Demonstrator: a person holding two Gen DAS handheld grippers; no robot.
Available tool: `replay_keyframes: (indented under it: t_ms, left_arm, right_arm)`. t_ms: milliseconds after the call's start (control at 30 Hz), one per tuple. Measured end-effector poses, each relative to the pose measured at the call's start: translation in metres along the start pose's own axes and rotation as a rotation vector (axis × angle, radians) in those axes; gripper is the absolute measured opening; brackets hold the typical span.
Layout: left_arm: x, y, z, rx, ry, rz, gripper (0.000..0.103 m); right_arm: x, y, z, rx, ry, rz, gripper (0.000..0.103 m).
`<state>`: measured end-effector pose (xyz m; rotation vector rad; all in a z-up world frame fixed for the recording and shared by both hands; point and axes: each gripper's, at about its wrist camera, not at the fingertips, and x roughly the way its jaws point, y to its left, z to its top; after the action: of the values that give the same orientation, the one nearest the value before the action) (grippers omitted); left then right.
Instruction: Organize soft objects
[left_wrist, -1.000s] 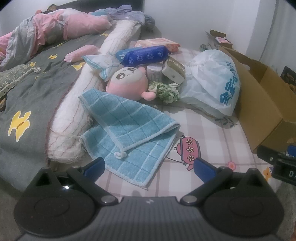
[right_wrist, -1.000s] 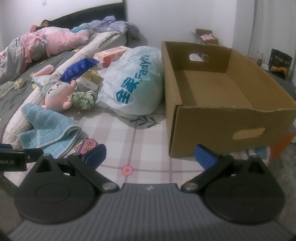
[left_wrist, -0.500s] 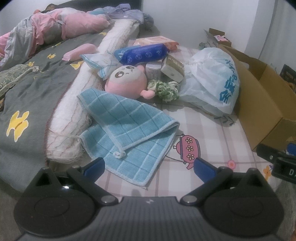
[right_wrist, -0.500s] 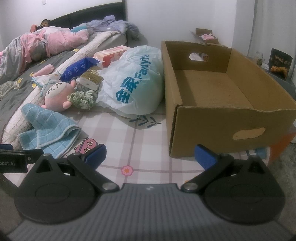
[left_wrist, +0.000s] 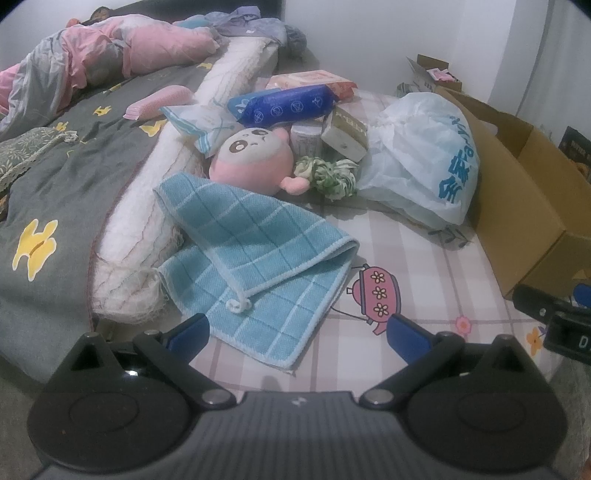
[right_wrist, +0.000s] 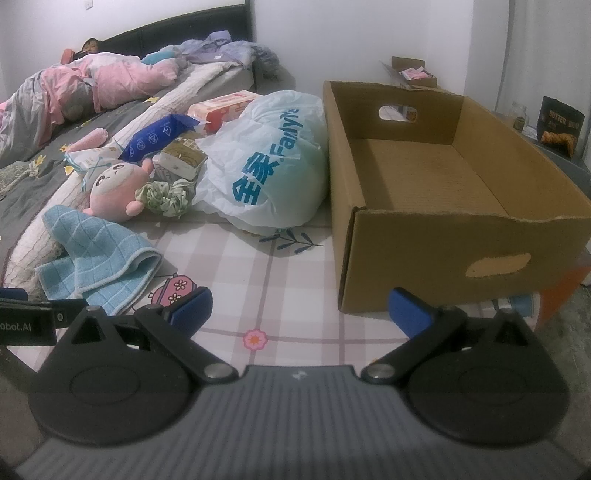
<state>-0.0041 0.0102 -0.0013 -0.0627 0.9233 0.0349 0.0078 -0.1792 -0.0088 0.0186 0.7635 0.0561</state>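
Note:
A blue checked towel (left_wrist: 258, 258) lies crumpled on the bed just ahead of my open left gripper (left_wrist: 299, 334), whose left finger is close to its near edge. Behind it rest a pink plush toy (left_wrist: 255, 162) and a green-white scrunchie (left_wrist: 327, 177). In the right wrist view the towel (right_wrist: 99, 254), plush (right_wrist: 114, 192) and scrunchie (right_wrist: 166, 195) sit at the left. An open cardboard box (right_wrist: 436, 221) stands at the right, with nothing visible inside. My right gripper (right_wrist: 299, 314) hangs open over the checked sheet, holding nothing.
A white plastic bag (right_wrist: 269, 166) sits between the pile and the box. Packets and small boxes (left_wrist: 291, 103) lie behind the plush. A long white bolster (left_wrist: 155, 206) runs along the left. A person lies under bedding (right_wrist: 74, 92) at the far end.
My left gripper has drawn back slightly, so the towel and pile sit a little higher in its view. The right gripper has stayed still.

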Motion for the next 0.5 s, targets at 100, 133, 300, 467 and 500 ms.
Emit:
replay_keyframes:
  t_ms: [100, 133, 300, 467, 500]
  left_arm:
    - [0.0, -0.0001, 0.0, 0.0, 0.0, 0.001, 0.102]
    - [0.0, -0.0001, 0.0001, 0.0, 0.0, 0.001, 0.102]
    - [0.0007, 0.0021, -0.0018, 0.0, 0.001, 0.003, 0.102]
    - [0.0004, 0.0067, -0.004, -0.003, -0.003, 0.014, 0.102]
    - [0.0005, 0.0086, -0.0038, -0.005, -0.007, 0.018, 0.102]
  right_arm:
    - [-0.0001, -0.0002, 0.0, 0.0, -0.001, 0.0, 0.102]
    - [0.0003, -0.0004, -0.0003, -0.001, -0.001, 0.001, 0.102]
    - [0.0002, 0.0003, -0.0001, -0.001, -0.001, 0.001, 0.102]
    - [-0.0029, 0.0037, -0.0018, -0.009, -0.019, 0.036, 0.102]
    - [-0.0044, 0.0053, -0.002, -0.01, -0.026, 0.051, 0.102]
